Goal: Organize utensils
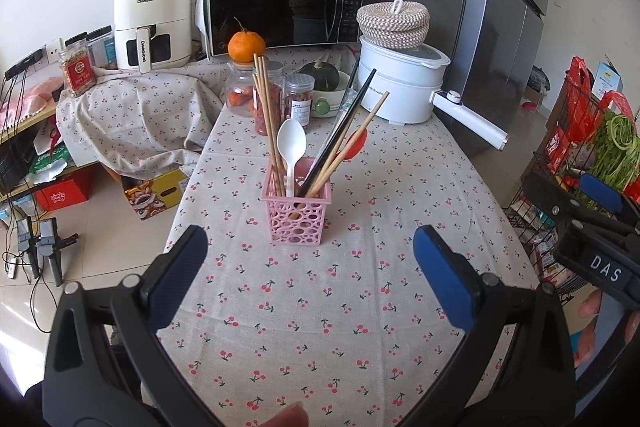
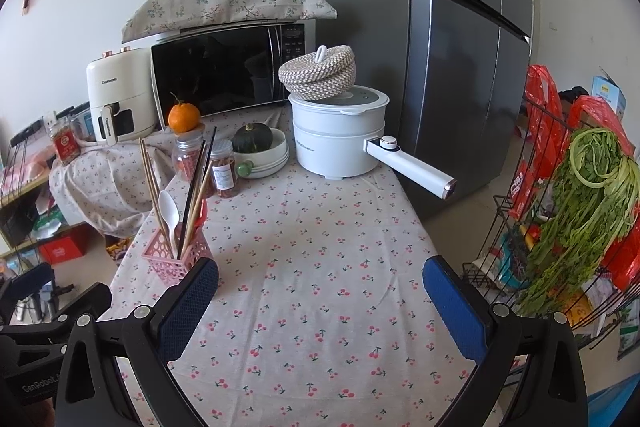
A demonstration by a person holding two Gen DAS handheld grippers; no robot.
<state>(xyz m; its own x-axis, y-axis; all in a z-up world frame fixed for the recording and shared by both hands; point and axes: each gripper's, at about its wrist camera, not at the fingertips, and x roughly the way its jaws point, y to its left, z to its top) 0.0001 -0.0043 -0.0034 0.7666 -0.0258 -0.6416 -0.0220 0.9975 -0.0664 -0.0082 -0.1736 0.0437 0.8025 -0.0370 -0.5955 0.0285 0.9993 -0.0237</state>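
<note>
A pink perforated basket (image 1: 297,217) stands on the cherry-print tablecloth (image 1: 320,307). It holds wooden chopsticks (image 1: 267,115), a white plastic spoon (image 1: 291,147), black chopsticks (image 1: 346,129) and a red spoon (image 1: 354,145). The basket also shows at the left of the right wrist view (image 2: 176,259). My left gripper (image 1: 310,267) is open and empty, just short of the basket. My right gripper (image 2: 320,295) is open and empty over the bare cloth, to the right of the basket. It also shows at the right edge of the left wrist view (image 1: 600,207).
At the back of the table stand jars (image 1: 298,99), an orange (image 1: 246,45), a squash in a bowl (image 1: 322,77), a white electric pot (image 1: 400,83) under a woven lid, a microwave (image 1: 280,7) and an air fryer (image 1: 152,19). A wire rack of greens (image 2: 580,211) stands right; a fridge (image 2: 440,67) stands behind.
</note>
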